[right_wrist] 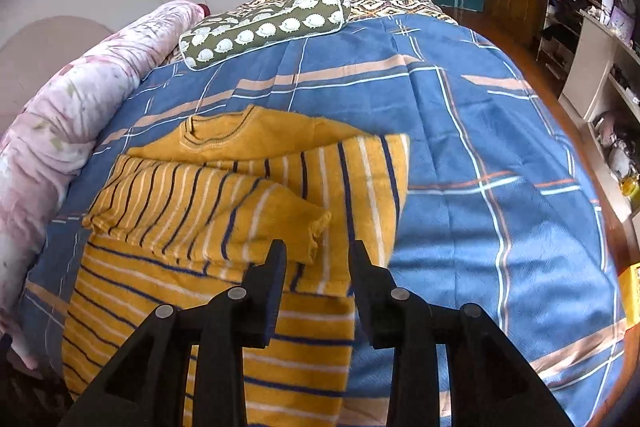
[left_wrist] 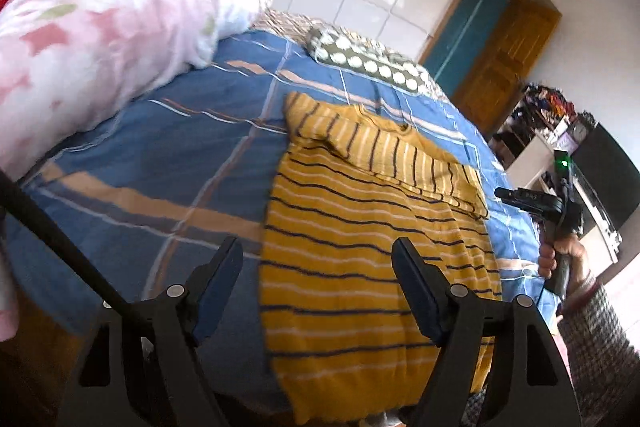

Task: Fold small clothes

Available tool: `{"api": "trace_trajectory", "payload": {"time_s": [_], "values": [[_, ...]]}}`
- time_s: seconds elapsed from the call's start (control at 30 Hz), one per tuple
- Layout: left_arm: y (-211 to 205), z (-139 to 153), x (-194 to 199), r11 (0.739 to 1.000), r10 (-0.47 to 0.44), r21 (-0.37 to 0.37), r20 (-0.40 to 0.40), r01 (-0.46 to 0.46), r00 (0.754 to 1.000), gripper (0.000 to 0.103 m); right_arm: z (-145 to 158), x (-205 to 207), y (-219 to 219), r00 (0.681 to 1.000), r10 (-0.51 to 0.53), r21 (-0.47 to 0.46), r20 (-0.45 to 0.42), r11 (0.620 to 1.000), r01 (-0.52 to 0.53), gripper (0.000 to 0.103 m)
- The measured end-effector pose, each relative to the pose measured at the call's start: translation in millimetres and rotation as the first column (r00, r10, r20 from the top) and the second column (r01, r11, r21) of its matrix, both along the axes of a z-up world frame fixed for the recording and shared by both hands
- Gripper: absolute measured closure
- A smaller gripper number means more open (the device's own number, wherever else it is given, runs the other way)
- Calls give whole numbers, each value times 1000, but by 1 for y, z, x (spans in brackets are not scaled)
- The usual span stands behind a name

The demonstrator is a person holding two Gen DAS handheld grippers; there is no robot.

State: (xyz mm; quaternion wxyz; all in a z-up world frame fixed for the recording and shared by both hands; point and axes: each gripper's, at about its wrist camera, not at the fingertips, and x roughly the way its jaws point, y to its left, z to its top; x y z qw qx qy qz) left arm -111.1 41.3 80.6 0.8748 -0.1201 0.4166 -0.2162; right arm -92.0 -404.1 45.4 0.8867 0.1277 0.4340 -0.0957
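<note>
While I look down along both tools, the yellow striped sweater lies flat on the blue plaid bedspread, toward the side where the pink floral quilt is rolled along the bed's edge. Both sleeves are folded across its chest. My left gripper hangs over the sweater's lower body, jaws wide and empty. My right gripper sits above the folded cuff, jaws narrowly parted, gripping nothing. A green patterned pillow rests at the far edge.
</note>
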Motion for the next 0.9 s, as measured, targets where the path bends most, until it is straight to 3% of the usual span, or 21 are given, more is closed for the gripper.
{"api": "trace_trajectory", "payload": {"time_s": [0.17,0.33,0.43,0.53,0.63,0.73,0.83,0.9], "values": [[-39,-19,21,998,-40,35,-64,43,997,27,-23,-16,-1,1000,25,12,3,1000,-25,68],[-60,-24,45,994,-85,68,-49,88,995,27,-39,-18,10,999,52,7,16,999,-52,68],[-72,-26,90,992,-81,90,-56,85,995,28,-55,-18,13,999,35,8,33,999,-36,68],[-83,-30,143,990,-45,129,-68,54,997,39,-73,-19,11,999,6,52,49,999,-9,68],[-101,-39,190,977,-31,208,-59,43,998,44,-91,-24,10,997,-18,71,78,997,12,68],[-116,-61,229,950,-8,311,-82,33,997,54,-91,-26,15,995,-4,31,97,1000,1,65],[-123,-94,251,879,28,475,-114,30,993,72,-94,-24,18,995,18,33,103,999,-21,56],[-116,-110,248,866,29,499,-124,37,992,71,-94,-23,19,994,32,39,106,999,-37,51]]}}
